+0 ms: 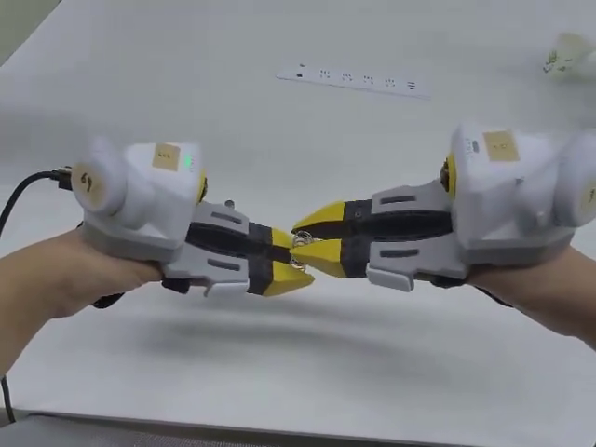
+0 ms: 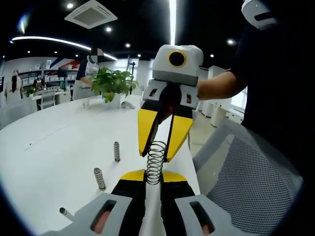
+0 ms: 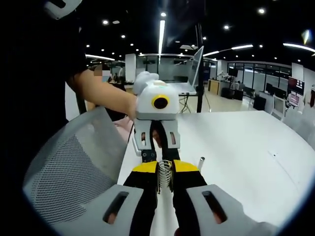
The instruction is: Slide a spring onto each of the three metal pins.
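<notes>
My two grippers meet tip to tip above the white table. A steel spring stands between them. The left gripper is shut on the spring's lower end. Facing it, the right gripper has its yellow jaws slightly apart, one on each side of the spring's other end. Two pins wearing springs stand on the table to the left, and a bare pin is nearer. A pin also stands right of the right gripper's jaws.
A white power strip lies at the far side of the table, and a small pale object sits at the far right. A mesh chair stands at the table's edge. A potted plant is farther back.
</notes>
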